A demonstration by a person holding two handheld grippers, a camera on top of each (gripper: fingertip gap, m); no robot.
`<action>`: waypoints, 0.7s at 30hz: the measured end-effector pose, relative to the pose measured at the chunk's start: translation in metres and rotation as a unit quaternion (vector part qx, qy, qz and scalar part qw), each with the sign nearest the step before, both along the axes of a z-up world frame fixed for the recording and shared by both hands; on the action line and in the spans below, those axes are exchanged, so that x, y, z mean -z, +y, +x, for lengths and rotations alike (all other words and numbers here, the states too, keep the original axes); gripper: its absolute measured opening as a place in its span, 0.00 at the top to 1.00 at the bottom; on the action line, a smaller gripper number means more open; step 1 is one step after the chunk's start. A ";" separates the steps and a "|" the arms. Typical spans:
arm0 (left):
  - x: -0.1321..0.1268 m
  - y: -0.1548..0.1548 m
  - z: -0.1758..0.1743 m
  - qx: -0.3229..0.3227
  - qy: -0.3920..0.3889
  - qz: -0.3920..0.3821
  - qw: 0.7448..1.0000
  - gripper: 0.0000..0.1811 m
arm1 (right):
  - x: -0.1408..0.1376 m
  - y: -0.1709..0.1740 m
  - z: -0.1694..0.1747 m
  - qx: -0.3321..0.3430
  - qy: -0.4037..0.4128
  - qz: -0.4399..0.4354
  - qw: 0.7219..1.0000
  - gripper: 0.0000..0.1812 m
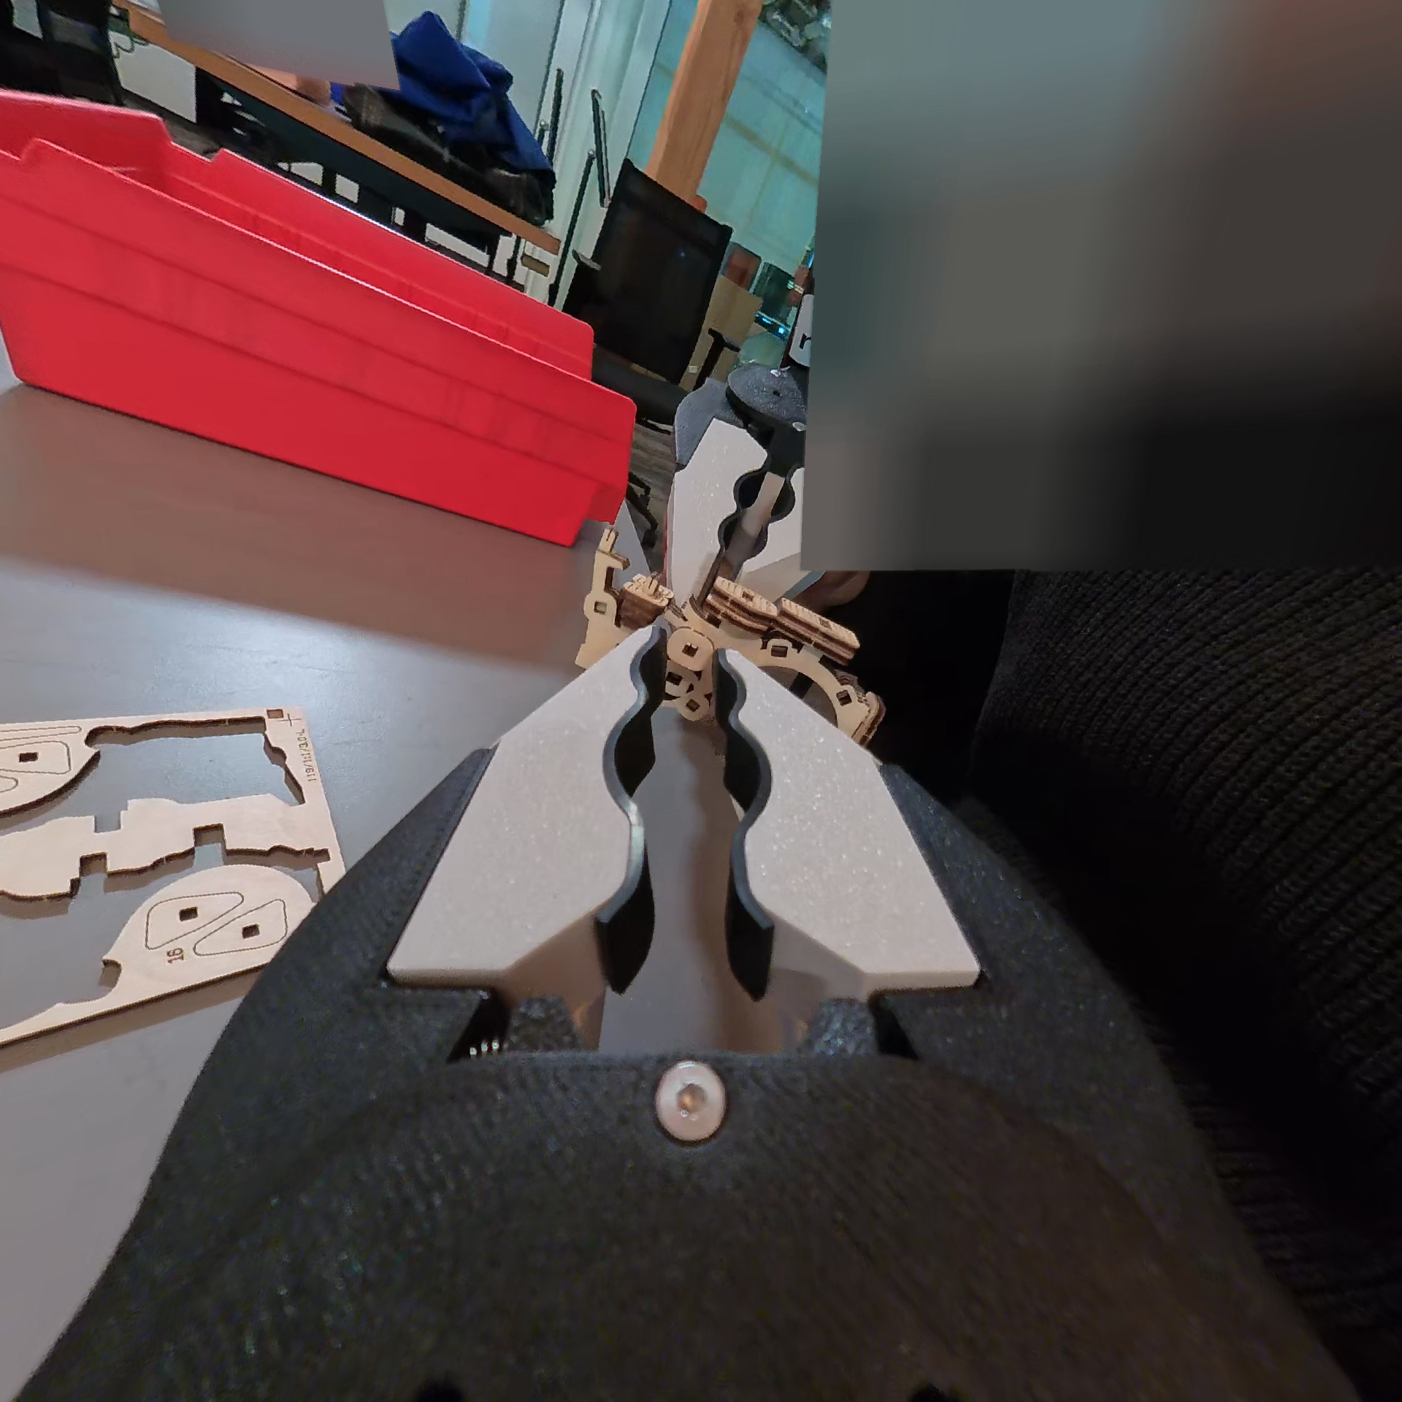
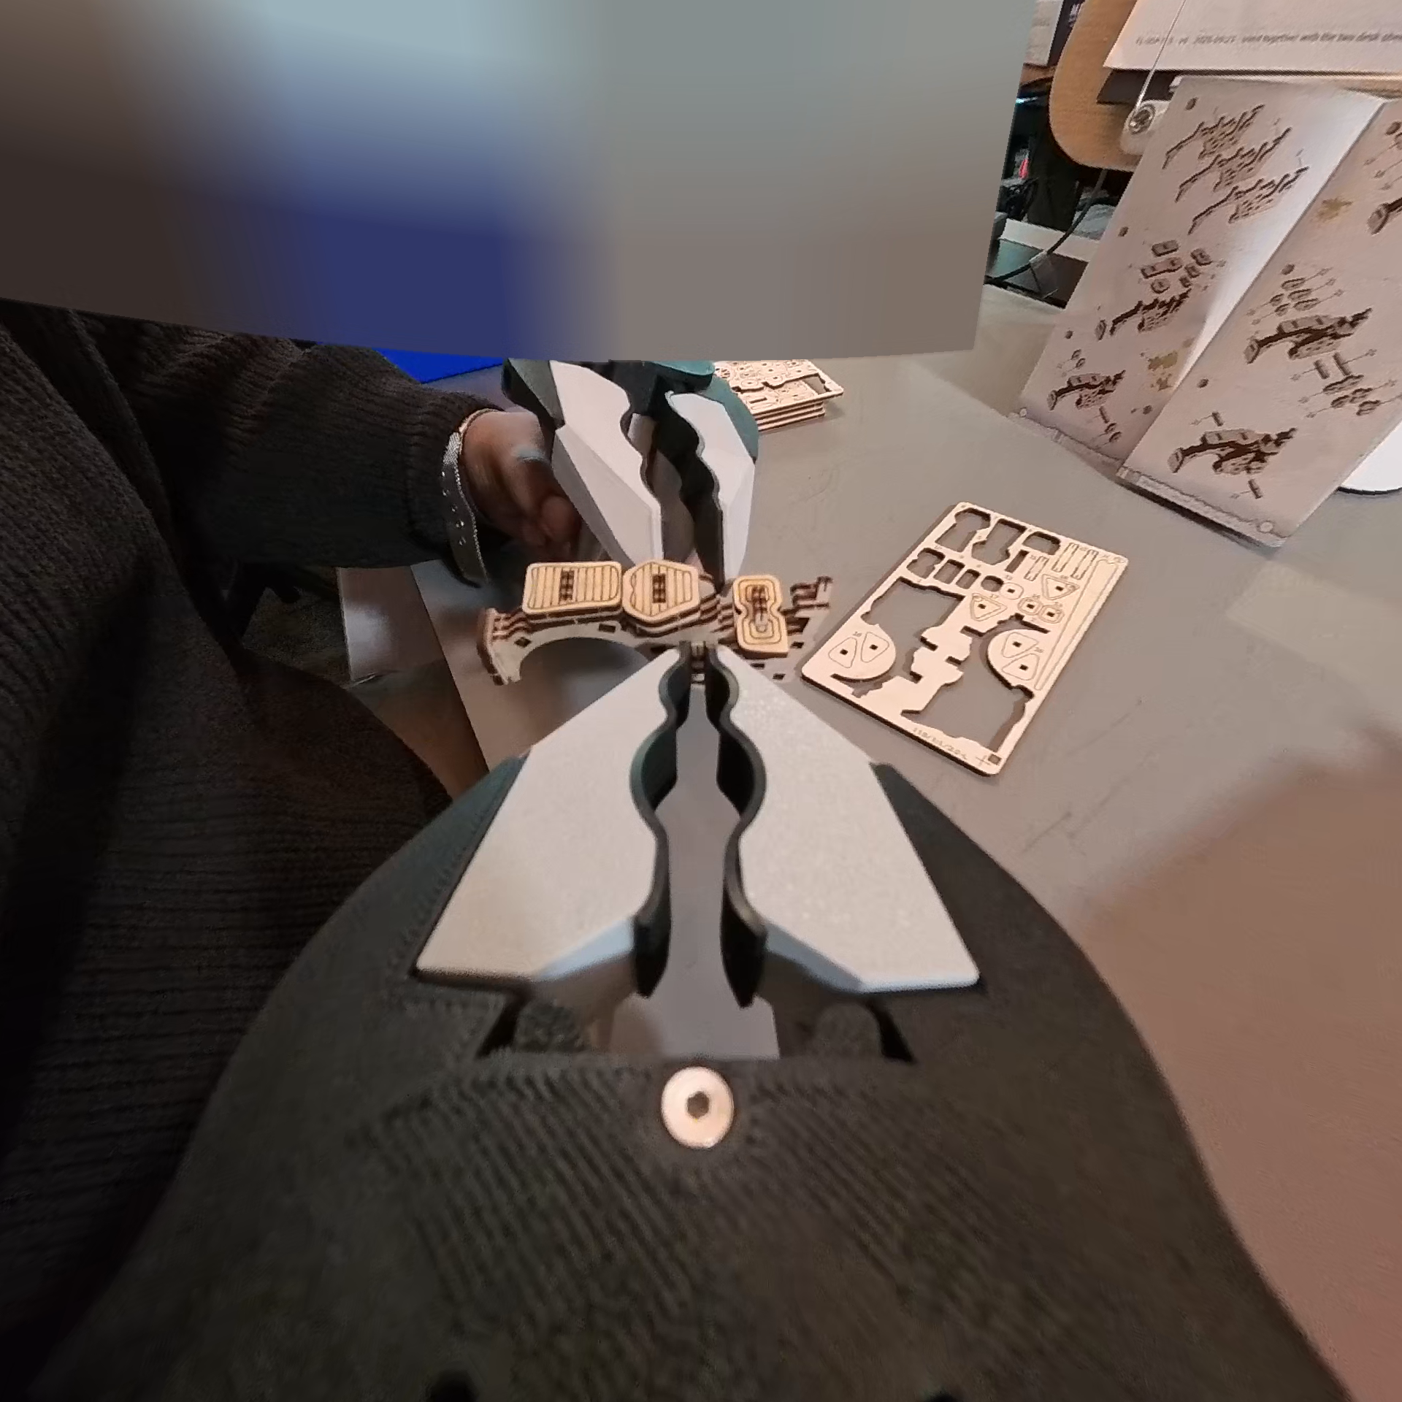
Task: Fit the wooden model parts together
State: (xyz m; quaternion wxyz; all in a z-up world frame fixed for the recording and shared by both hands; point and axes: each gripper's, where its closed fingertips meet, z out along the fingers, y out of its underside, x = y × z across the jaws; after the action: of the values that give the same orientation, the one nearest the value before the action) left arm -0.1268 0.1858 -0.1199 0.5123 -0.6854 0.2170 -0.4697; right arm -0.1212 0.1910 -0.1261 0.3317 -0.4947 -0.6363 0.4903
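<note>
Grey-fingered and black-bodied, the right gripper (image 2: pixel 696 658) pinches a narrow edge of the pale laser-cut plywood model (image 2: pixel 652 614), a half-built arched assembly of stacked thin layers held above the near edge of the grey worktop (image 2: pixel 1138 759), in front of the person's dark knitted sleeve (image 2: pixel 227 470). From the opposite side the left gripper (image 1: pixel 686 656) closes its fingertips around a slotted tab at the model's middle, apparently gripping it, though the contact itself is partly hidden. Judged by its thin sheets and fine tabs, the model looks very light, stiff across its layers but brittle at the projecting tabs and the slim arch; the safer hold seems to be the thick stacked middle, not the ends. Just beside it on the worktop lies a flat plywood parts sheet (image 2: pixel 963 645) with most pieces already punched out. Farther off stand upright white instruction pages (image 2: pixel 1229 303) showing assembly diagrams, a small stack of further plywood sheets (image 2: pixel 781 391), and, in the left wrist view, a long red plastic bin (image 1: pixel 303 303).
</note>
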 end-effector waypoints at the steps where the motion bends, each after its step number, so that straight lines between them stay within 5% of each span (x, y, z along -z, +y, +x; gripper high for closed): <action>1: 0.000 0.000 0.000 0.000 0.002 0.001 1.000 0.94 | 0.000 0.000 0.000 -0.001 0.000 0.000 1.000 0.99; 21: 0.000 -0.002 0.000 0.007 -0.001 -0.001 1.000 0.94 | -0.001 -0.001 0.000 -0.003 0.003 0.001 1.000 0.99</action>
State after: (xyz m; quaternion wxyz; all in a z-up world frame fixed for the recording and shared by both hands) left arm -0.1264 0.1840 -0.1203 0.5084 -0.6841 0.2203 -0.4744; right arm -0.1215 0.1897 -0.1253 0.3323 -0.4909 -0.6372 0.4924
